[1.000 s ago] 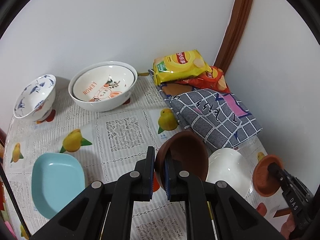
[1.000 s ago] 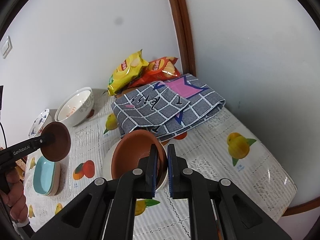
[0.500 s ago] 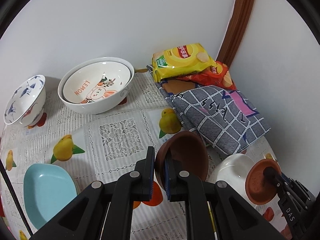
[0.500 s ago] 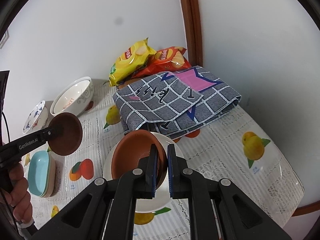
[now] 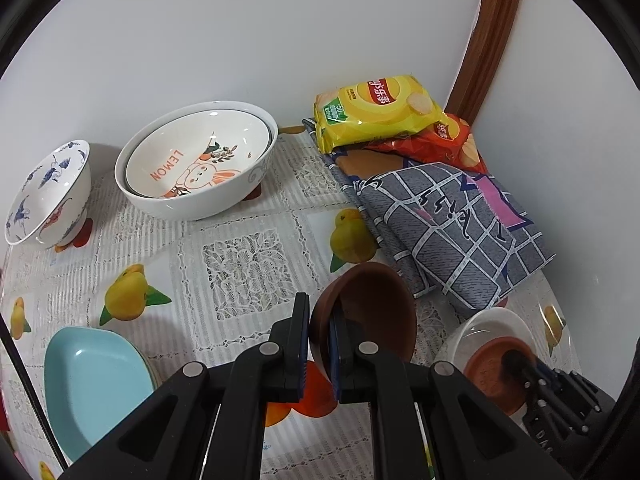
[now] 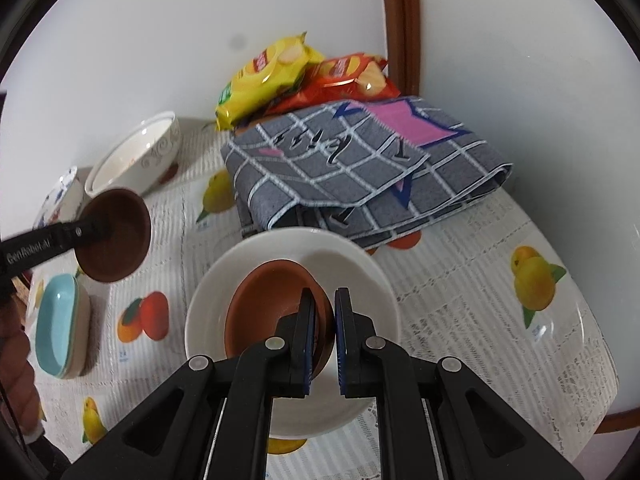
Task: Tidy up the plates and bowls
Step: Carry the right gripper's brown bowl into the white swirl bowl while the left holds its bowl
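brown bowl (image 5: 372, 312), grey checked cloth (image 5: 452, 232)

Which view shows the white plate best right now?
Right wrist view: the white plate sits centred, nearly its whole rim visible around the terracotta bowl inside it. The left wrist view catches only part of it at the lower right, behind the right tongs.

left tongs (image 5: 319, 340) clamped, right tongs (image 6: 322, 336) clamped
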A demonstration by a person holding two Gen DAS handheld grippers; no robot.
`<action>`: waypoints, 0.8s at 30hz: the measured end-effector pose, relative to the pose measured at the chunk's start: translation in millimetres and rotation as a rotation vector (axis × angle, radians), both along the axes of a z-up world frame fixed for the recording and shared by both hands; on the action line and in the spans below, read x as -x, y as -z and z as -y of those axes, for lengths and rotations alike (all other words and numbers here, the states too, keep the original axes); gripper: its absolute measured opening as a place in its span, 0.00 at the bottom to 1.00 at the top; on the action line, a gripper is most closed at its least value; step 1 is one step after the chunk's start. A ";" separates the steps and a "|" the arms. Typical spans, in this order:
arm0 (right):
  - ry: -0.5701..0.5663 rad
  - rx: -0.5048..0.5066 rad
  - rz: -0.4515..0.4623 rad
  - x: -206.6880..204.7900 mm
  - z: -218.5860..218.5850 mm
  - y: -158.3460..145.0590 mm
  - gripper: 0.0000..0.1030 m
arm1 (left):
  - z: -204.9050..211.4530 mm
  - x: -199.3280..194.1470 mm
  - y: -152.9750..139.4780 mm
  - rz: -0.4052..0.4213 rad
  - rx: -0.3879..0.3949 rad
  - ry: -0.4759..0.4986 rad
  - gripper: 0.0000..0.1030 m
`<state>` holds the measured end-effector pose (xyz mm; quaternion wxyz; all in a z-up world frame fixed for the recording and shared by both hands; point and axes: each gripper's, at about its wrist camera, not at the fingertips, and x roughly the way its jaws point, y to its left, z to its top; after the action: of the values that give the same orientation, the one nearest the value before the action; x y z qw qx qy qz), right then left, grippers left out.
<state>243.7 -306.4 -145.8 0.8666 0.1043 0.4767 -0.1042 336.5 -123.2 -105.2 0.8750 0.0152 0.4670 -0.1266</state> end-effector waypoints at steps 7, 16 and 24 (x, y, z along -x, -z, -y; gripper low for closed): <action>0.002 0.001 -0.042 -6.2 -2.5 12.9 0.09 | -2.6 -3.2 3.5 -0.011 0.003 -0.008 0.09; -0.018 -0.012 -0.068 -13.8 -6.9 20.1 0.09 | -5.5 -6.2 6.0 -0.022 0.006 -0.016 0.09; -0.031 0.109 -0.120 -20.1 -14.5 30.2 0.10 | -3.9 -6.0 8.2 -0.025 -0.001 -0.015 0.09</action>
<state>263.8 -291.8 -176.0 0.8424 0.0429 0.5230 -0.1227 342.5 -119.3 -113.4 0.8699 0.0104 0.4783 -0.1201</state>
